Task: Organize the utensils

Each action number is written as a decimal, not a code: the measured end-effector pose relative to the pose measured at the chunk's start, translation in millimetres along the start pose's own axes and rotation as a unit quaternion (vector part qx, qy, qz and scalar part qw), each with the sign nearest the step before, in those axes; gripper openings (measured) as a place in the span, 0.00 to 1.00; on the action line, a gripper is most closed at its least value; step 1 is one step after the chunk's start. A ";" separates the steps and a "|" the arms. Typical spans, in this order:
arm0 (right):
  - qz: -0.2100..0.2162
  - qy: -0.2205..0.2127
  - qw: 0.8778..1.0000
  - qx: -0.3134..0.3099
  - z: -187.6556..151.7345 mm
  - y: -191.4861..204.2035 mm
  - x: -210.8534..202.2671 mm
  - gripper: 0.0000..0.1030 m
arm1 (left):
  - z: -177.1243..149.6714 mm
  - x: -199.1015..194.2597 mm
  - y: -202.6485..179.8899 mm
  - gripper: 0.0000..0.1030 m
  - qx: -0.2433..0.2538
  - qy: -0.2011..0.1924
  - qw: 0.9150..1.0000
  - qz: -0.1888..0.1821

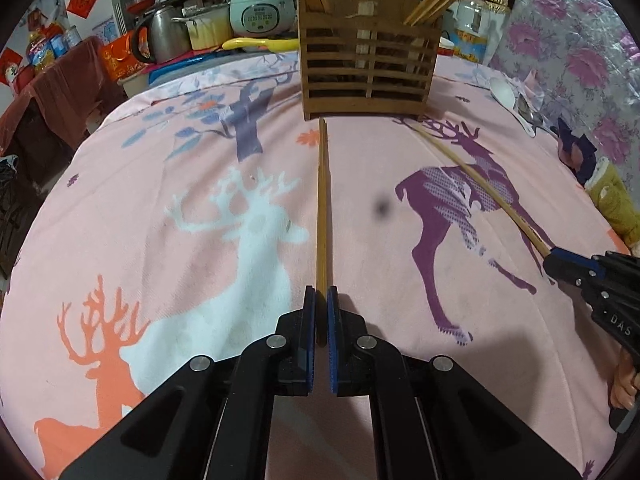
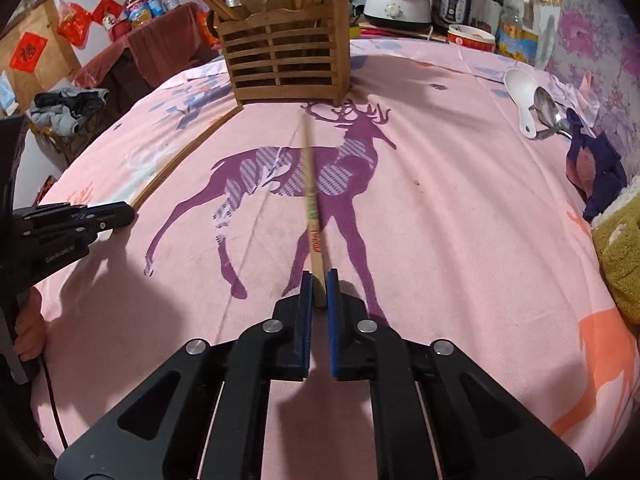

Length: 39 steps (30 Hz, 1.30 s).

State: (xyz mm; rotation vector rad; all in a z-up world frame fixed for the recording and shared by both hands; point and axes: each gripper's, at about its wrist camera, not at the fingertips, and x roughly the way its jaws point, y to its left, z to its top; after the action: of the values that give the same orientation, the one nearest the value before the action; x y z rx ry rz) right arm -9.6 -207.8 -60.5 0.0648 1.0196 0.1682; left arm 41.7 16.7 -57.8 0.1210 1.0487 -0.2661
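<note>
A slatted wooden utensil holder (image 1: 366, 64) stands at the far side of the pink deer-print cloth (image 1: 180, 200), with several chopsticks in it; it also shows in the right wrist view (image 2: 286, 60). My left gripper (image 1: 321, 300) is shut on a pair of wooden chopsticks (image 1: 322, 200) that point toward the holder's base. My right gripper (image 2: 319, 284) is shut on a single chopstick (image 2: 310, 192), also pointing at the holder. The right gripper shows in the left wrist view (image 1: 560, 260), the left gripper in the right wrist view (image 2: 128, 212).
A white spoon (image 2: 520, 96) and a metal spoon (image 2: 548, 112) lie at the far right on the cloth. A dark blue cloth (image 2: 596, 168) and yellow towel (image 2: 620, 256) lie at the right edge. Rice cookers, pots and bottles stand behind the holder.
</note>
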 end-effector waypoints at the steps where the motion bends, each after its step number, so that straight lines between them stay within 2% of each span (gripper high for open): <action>1: 0.000 0.000 1.000 0.000 0.0 -0.1 0.0 0.06 | -0.2 0.2 0.3 0.06 0.000 0.000 1.000 0.000; 8: 0.003 0.002 1.000 0.003 0.4 -1.5 0.8 0.07 | -0.3 -1.5 0.7 0.06 0.001 -0.004 1.000 -0.004; 14: 0.005 -0.003 1.000 0.003 0.3 -1.6 -0.5 0.06 | 2.1 -16.1 -2.7 0.06 0.004 -0.036 0.999 -0.004; 19: 0.009 -0.048 0.999 0.000 6.3 1.4 -22.0 0.06 | 12.6 -40.5 -0.9 0.06 -0.009 -0.066 0.998 -0.005; 25: 0.017 -0.134 0.991 0.006 46.8 2.6 -77.2 0.06 | 49.4 -92.9 -8.1 0.06 -0.002 -0.128 0.992 0.001; 29: 0.025 -0.179 0.983 0.012 83.1 7.4 -101.7 0.06 | 79.9 -110.0 -13.7 0.06 -0.007 -0.158 0.987 -0.004; 33: 0.034 -0.198 0.979 0.025 108.8 8.9 -106.1 0.06 | 105.1 -110.2 -17.7 0.06 -0.018 -0.163 0.986 -0.021; 39: 0.047 -0.216 0.974 0.042 141.7 12.6 -103.6 0.06 | 132.8 -103.8 -24.8 0.06 -0.025 -0.171 0.984 -0.028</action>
State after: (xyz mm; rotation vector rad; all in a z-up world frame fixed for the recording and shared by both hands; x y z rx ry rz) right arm 56.7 -209.6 102.5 0.2171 0.5888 0.1869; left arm 97.5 -20.5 98.9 -0.0009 0.7164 -0.2988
